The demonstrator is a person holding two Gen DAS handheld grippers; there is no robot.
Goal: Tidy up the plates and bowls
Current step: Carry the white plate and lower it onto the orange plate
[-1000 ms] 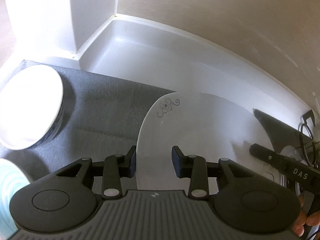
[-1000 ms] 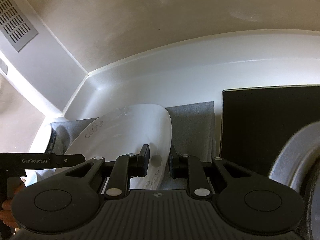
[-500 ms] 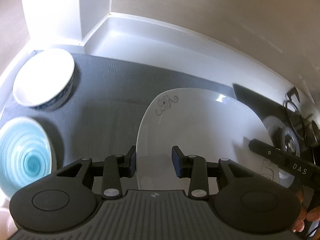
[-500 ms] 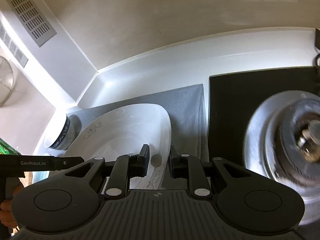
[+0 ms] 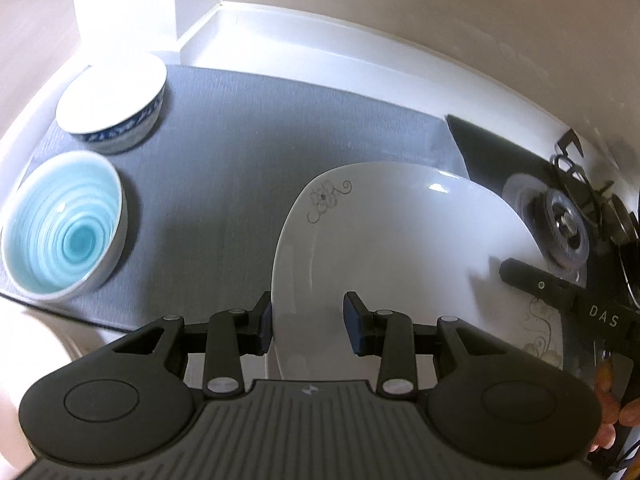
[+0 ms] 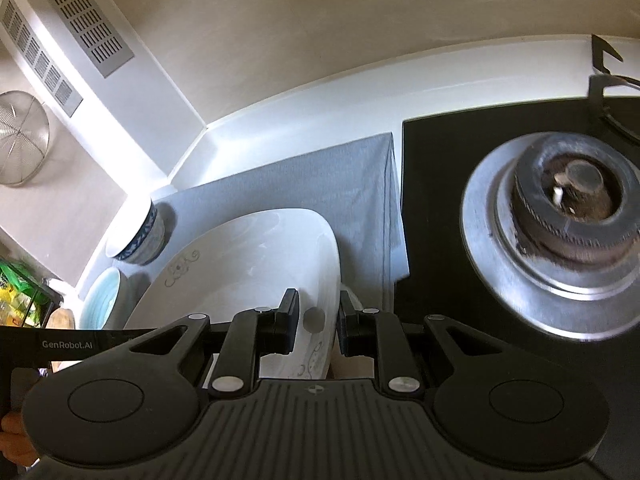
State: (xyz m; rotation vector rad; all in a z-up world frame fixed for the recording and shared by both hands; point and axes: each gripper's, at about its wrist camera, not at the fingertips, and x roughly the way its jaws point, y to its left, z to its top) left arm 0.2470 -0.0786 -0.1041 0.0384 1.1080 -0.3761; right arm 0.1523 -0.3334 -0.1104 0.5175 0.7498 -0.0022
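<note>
Plate (image 5: 400, 264) sits gripped at opposite rims between my left gripper (image 5: 308, 320) and right gripper (image 6: 316, 320), lying roughly level, long axis spanning them.

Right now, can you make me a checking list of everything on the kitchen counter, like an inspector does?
Surface: grey mat on a white counter, beside a black stove.
Job's things: white plate held over the mat; blue bowl and blue-patterned bowl on the mat.
Clutter: nothing seen.
Grippers: left gripper grips the plate's left rim; right gripper grips its right rim.
Cables: nothing seen.
Surroundings: burner, wall vent, hanging strainer.
</note>
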